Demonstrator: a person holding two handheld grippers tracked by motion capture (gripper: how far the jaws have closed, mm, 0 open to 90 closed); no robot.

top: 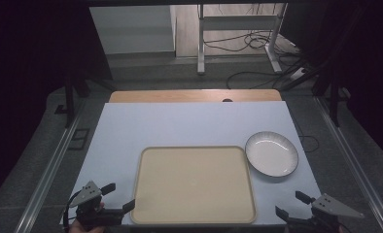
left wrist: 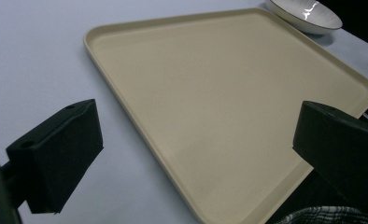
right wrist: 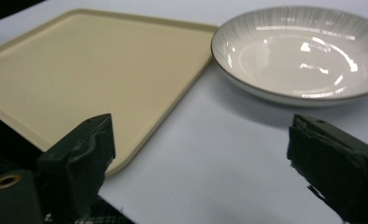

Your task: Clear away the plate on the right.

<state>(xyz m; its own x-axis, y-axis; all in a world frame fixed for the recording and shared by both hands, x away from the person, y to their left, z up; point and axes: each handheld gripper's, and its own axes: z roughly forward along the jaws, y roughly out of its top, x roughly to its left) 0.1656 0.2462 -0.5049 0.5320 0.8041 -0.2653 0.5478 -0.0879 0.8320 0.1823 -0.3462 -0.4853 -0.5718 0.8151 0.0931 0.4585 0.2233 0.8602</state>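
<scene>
The bowl sits just right of the tray's far corner.

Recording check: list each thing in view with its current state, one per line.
Tray: empty, flat on the white sheet.
Bowl: empty, upright, beside the tray's far right corner.
Left gripper: open, holding nothing, near the tray's left edge.
Right gripper: open, holding nothing, short of the bowl.

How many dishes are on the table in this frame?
1. A white plate with a dark rim sits on the table, just off the far right corner of the beige tray. Nothing rests on the tray.
</scene>
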